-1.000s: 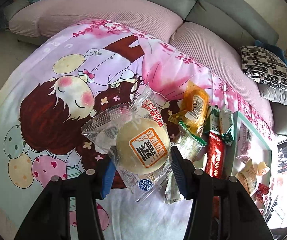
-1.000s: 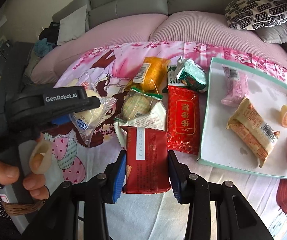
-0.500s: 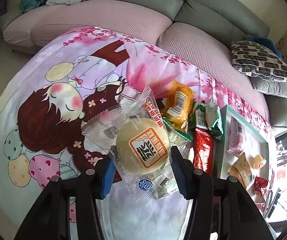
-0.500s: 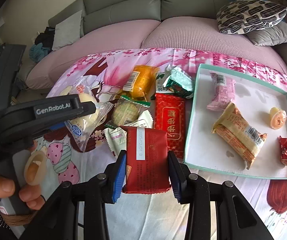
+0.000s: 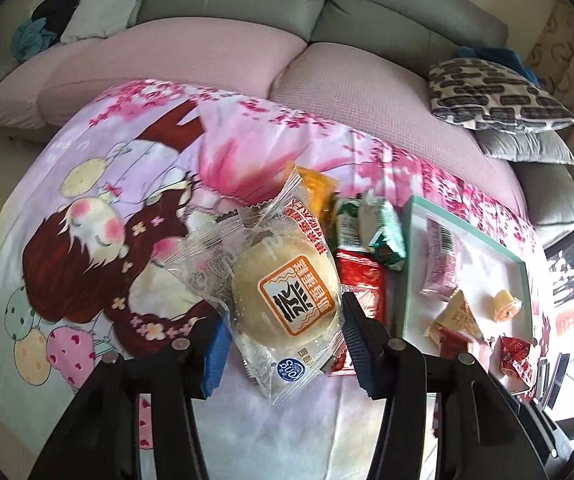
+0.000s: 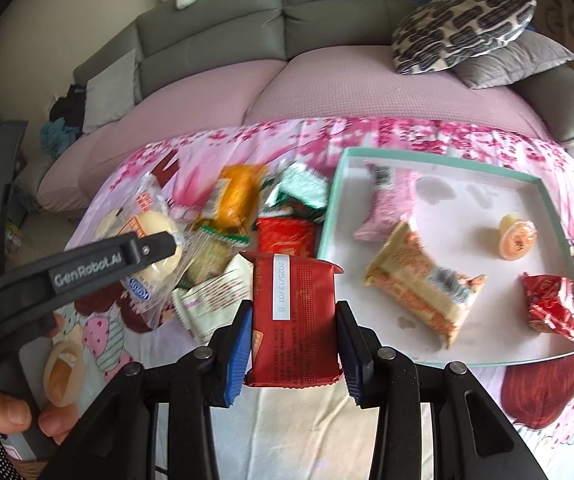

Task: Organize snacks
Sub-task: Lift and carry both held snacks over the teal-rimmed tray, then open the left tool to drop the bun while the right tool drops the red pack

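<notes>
Clear crinkled plastic wraps the round pale bun with the orange label (image 5: 285, 300), and we see it clamped between the blue pads of our left tool (image 5: 283, 334), lifted above the pink cartoon-printed cloth (image 5: 99, 248) that covers the surface. Our right tool (image 6: 293, 344) is clenched on a flat dark red foil snack packet with a white date strip (image 6: 293, 312), held upright with its top edge toward twelve o'clock. In the right wrist view the loose snacks lie at about eleven o'clock from that packet: an orange wrapped cake (image 6: 235, 196), a green and white foil pouch (image 6: 301, 192), a red packet with gold print (image 6: 285, 238), a round cracker in a green-edged clear wrapper (image 6: 211, 258) and a white sachet (image 6: 211, 300). At two o'clock sits the shallow white tray with a mint green rim (image 6: 439, 158), holding a pink wrapped bar (image 6: 389, 204), an orange and cream patterned biscuit pack (image 6: 419, 288), a small yellow jelly cup (image 6: 517, 236) and a crumpled red candy wrapper (image 6: 551, 306), all lying apart from each other. The left tool's black arm crosses this view at nine o'clock, with bare fingers (image 6: 5, 416) below it. Beyond the cloth a pink-covered grey sofa (image 6: 327, 80) carries a black and cream patterned cushion (image 6: 463, 28) resting on a grey cushion (image 6: 519, 60).
</notes>
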A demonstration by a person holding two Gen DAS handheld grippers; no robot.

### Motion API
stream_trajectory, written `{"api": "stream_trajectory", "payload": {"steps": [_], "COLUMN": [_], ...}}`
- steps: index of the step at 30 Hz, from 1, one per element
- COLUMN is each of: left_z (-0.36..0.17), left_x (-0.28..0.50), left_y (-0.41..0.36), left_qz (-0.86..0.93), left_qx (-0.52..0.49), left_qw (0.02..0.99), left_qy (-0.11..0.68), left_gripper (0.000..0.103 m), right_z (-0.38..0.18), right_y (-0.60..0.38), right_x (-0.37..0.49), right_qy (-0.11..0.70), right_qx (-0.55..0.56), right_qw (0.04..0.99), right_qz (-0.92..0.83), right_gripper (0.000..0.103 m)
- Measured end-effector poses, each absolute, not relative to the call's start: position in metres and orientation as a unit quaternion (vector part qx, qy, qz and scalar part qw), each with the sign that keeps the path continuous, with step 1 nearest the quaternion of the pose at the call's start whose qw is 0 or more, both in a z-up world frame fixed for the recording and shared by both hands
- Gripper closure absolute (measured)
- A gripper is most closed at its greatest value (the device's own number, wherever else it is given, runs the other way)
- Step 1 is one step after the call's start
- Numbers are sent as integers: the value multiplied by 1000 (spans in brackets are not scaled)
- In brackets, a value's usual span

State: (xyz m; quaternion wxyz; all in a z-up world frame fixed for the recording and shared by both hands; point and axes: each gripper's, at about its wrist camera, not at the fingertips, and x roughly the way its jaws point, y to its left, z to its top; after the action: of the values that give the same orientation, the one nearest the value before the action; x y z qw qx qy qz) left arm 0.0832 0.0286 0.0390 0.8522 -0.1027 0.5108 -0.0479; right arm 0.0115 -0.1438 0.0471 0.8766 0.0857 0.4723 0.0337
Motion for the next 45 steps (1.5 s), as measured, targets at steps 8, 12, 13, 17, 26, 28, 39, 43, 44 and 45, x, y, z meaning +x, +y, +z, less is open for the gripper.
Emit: {"api": "stream_trajectory", "payload": {"steps": [8, 12, 13, 17, 26, 28, 39, 43, 44, 45], "left_z": [57, 67, 69, 73, 57, 52, 42, 41, 42, 43], "left_x": [94, 102, 103, 109, 126, 129, 129, 127, 127, 127], "left_y": [-20, -52, -61, -96, -169, -181, -190, -180, -176, -172], "left_qz": [-92, -122, -130, -164, -215, -215, -196, -173, -169, -161], "left_qx": [-68, -48, -43, -26, 12, 19, 25, 18, 15, 12], "left_qw": [856, 858, 858, 853, 829, 825, 827, 833, 835, 837], "left_qy": [504, 497, 495, 494, 516, 521, 527, 525, 524, 523], "left_gripper": [49, 49, 49, 49, 49, 49, 34, 20, 19, 19], "right_z": [57, 63, 64, 66, 56, 52, 39, 38, 38, 37], "right_y": [-206, -240, -248, -279, -323, -328, -335, -334, -334, -334], "right_x": [18, 19, 19, 19, 20, 21, 24, 24, 24, 24], "right_qy": [453, 437, 432, 420, 417, 420, 438, 439, 439, 441], "right_qx": [133, 150, 154, 168, 190, 192, 200, 199, 201, 201], "right_qw": [881, 885, 885, 886, 878, 875, 864, 863, 863, 862], "right_qz": [-25, -64, -72, -101, -141, -145, -150, -149, -148, -148], "right_gripper": [61, 61, 61, 61, 61, 61, 61, 56, 50, 46]}}
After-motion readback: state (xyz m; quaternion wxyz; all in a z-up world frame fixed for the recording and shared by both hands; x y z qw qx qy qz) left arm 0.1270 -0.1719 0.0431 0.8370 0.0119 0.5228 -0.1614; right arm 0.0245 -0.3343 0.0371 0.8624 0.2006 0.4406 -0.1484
